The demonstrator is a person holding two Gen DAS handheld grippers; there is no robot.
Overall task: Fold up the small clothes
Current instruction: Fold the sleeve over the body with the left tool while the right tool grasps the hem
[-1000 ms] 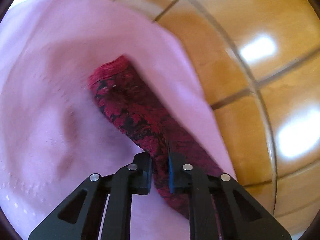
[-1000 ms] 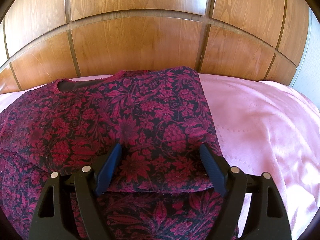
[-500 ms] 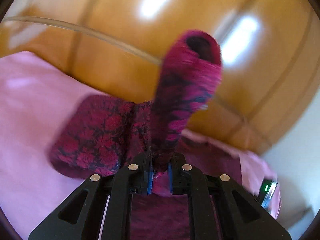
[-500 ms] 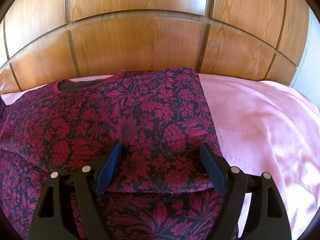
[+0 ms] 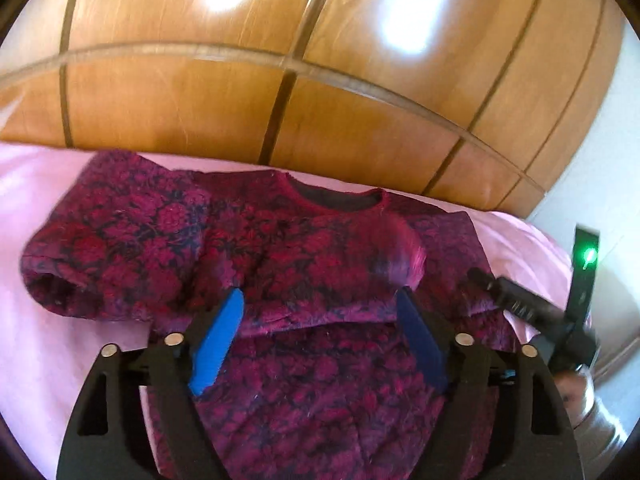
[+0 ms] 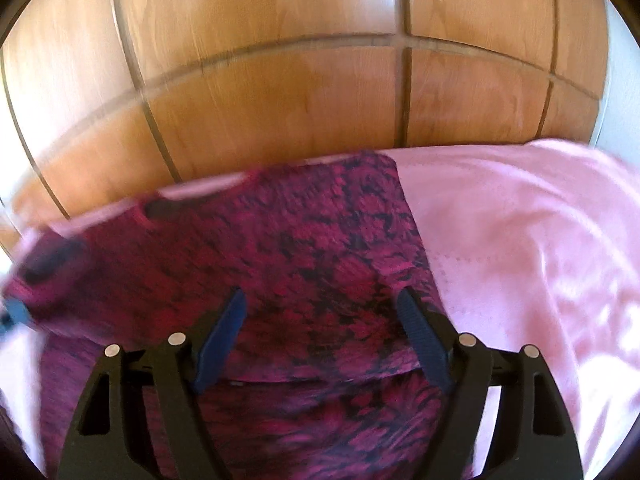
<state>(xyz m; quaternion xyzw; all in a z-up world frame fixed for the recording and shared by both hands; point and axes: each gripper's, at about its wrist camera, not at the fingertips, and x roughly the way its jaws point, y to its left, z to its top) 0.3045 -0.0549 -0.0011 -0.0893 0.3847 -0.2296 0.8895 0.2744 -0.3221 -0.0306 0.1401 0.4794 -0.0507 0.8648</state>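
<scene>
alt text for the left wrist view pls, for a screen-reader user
The left tongs hang open and empty over a dark red floral knit sweater lying neckline-away on a pink bedsheet, its left sleeve folded over the chest. Glossy wooden panels rise behind the bed, and the right tongs edge in blurred at the right.

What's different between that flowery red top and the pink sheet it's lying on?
The top is dark red with a black flower pattern; the pink sheet is pale and nearly plain. The top looks thick and knitted, the sheet thin and slightly shiny. The top is partly folded over itself; the sheet lies spread beneath it. Both are soft cloth.
</scene>
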